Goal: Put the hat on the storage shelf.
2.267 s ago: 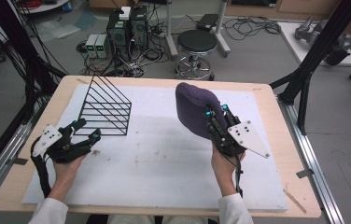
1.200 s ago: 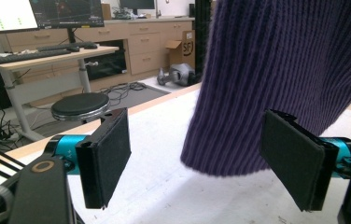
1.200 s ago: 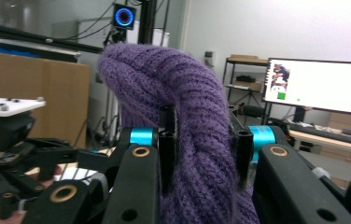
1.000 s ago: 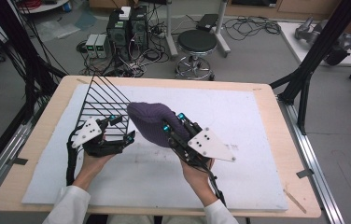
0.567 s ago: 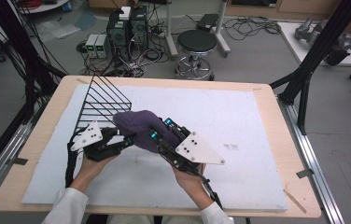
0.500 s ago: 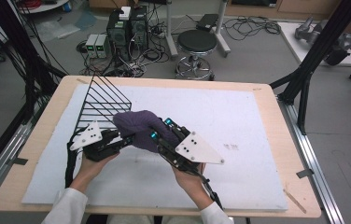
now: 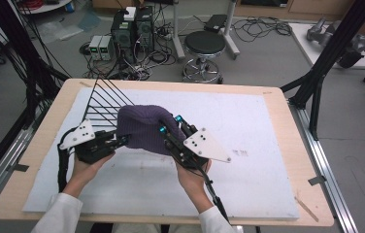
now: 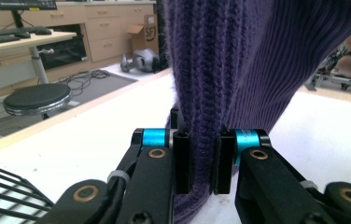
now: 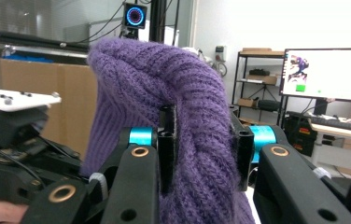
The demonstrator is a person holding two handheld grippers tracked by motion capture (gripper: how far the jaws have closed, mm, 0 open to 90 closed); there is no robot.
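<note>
A purple knitted hat (image 7: 144,128) hangs above the white mat, held from both sides. My left gripper (image 7: 122,141) has just been closing and now stands shut on the hat's lower left edge; in the left gripper view its pads pinch the ribbed knit of the hat (image 8: 220,84) between them. My right gripper (image 7: 168,125) is shut on the hat's right side, and in the right gripper view a thick fold of the hat (image 9: 173,107) bulges between the black jaws. The left gripper (image 9: 19,135) also appears there, behind the hat.
A black wire rack (image 7: 104,103) stands on the mat just behind my left hand, close to the hat. The white mat (image 7: 268,145) covers most of the wooden table (image 7: 287,102). A stool and computer boxes stand on the floor beyond the far edge.
The right gripper carried the hat from the right side leftward to the middle. The left gripper moved in from the left, closed on the hat's edge and rose slightly.
</note>
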